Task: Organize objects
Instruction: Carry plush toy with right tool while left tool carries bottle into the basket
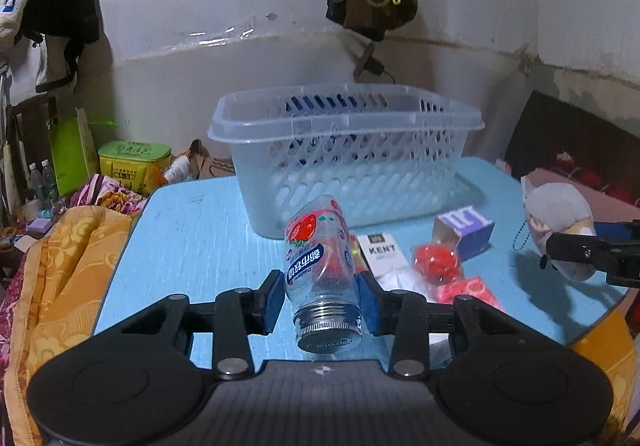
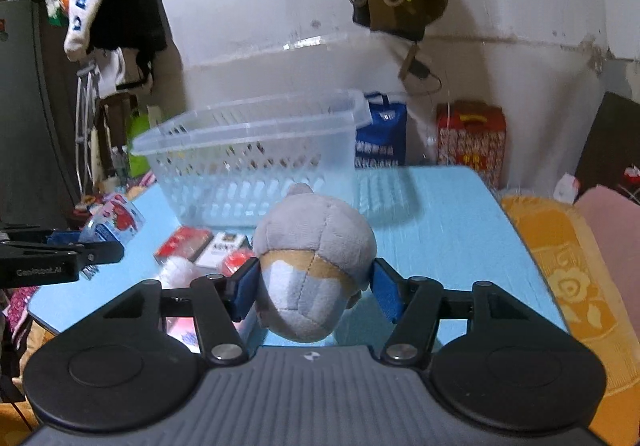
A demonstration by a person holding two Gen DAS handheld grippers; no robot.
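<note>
- Left wrist view: the bottle [image 1: 320, 266] is clamped between the left gripper [image 1: 323, 296] fingers, which are closed onto its clear body just above the metal cap; it tilts cap-toward-camera, lifted off the blue counter [image 1: 192, 230].
- Right wrist view: the plush [image 2: 314, 266] sits squeezed between the right gripper [image 2: 316, 284] fingers, both blue pads pressed into its sides, and it hangs above the counter.
- Ahead of both stands the basket [image 1: 348, 166], clear plastic with slotted walls, at the far side of the counter; I can make out nothing inside it.
- On the counter between the two grippers lie the Kent pack [image 1: 380, 252], a purple box [image 1: 466, 232], a red ball [image 1: 436, 260] and a pink packet [image 1: 468, 290], close together.
- Step in hand, as I judge it: both pieces are picked and being carried to the basket, so the job looks barely begun.
- Next move calls for raising each load over the rim, then opening the fingers once it is well inside; the bottle may roll on landing.
</note>
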